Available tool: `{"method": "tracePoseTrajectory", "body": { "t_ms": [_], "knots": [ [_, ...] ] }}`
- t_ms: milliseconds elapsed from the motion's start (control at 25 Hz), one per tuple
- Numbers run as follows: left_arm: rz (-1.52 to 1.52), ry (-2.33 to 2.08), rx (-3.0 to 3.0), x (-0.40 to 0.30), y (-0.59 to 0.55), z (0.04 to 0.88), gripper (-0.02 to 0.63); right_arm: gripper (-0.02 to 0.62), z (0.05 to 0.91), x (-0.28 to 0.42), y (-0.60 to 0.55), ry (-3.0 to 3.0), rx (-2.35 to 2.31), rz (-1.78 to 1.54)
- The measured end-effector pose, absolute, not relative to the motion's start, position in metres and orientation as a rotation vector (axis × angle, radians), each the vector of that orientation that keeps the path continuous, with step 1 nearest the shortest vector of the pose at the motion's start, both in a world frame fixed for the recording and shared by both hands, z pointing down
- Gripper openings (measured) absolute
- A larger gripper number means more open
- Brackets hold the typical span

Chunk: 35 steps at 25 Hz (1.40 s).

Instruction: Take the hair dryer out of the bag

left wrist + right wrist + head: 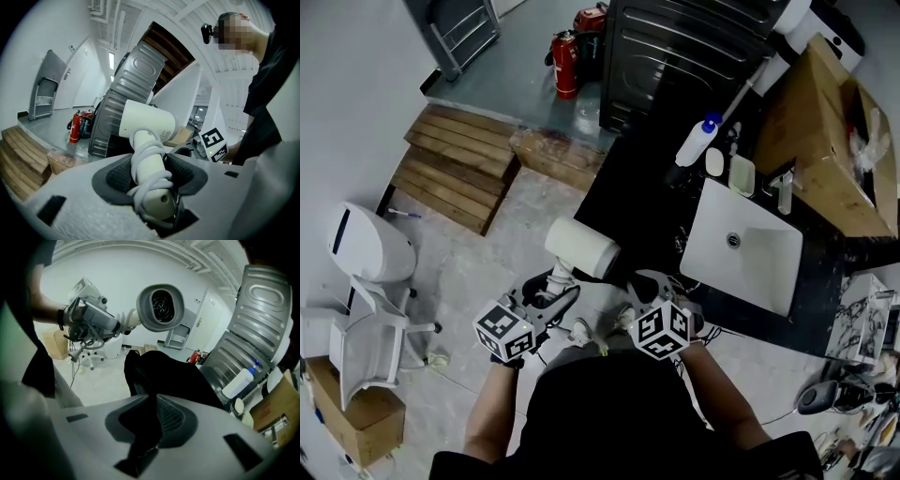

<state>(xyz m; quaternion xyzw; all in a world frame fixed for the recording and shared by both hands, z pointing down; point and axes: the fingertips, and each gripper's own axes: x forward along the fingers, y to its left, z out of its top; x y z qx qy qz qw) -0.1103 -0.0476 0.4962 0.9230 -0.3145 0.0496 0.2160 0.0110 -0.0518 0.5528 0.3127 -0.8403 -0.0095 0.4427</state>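
A white hair dryer [581, 246] is held up in the air, its cord wound round the handle. My left gripper [555, 298] is shut on that handle. In the left gripper view the handle [149, 168] sits between the pads with the dryer's body [146, 123] above. In the right gripper view the dryer's grille [160, 308] faces the camera, to the right of the left gripper [91, 317]. My right gripper [149, 420] is shut on a fold of the black bag [164, 371], which hangs limp below and apart from the dryer. In the head view the right gripper [652, 286] is beside the left one.
A white sink [741, 248] is set in a black counter at the right, with a spray bottle [698, 141] behind it. A dark appliance [684, 47] stands at the top. A fire extinguisher [565, 64], wooden pallets [455, 164], a white chair [366, 328] and a cardboard box [352, 417] stand at the left.
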Motion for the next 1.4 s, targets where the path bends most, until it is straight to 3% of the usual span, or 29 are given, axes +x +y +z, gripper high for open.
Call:
{"method": "tracePoseTrajectory", "body": {
  "t_ms": [200,520,600,840,1400],
  "knots": [
    [0.144,-0.859,2.568,-0.112,-0.057,0.497,0.230,0.158,0.561,-0.001,-0.027,-2.118,0.702,0.099],
    [0.146,-0.837,2.610,-0.101,-0.067,0.487,0.230,0.189,0.537,0.006,-0.002,-2.184,0.704,0.189],
    [0.130,-0.845,2.614,-0.099,-0.071,0.483,0.230,0.170,0.521,0.007,-0.003,-2.241,0.745,0.219],
    [0.085,-0.910,2.623,-0.099,-0.079,0.468,0.230,0.015,0.464,0.025,-0.026,-2.428,1.024,0.243],
    [0.054,-1.173,2.625,-0.115,-0.085,0.440,0.230,0.012,0.401,0.144,-0.096,-2.429,1.571,0.183]
  ]
}}
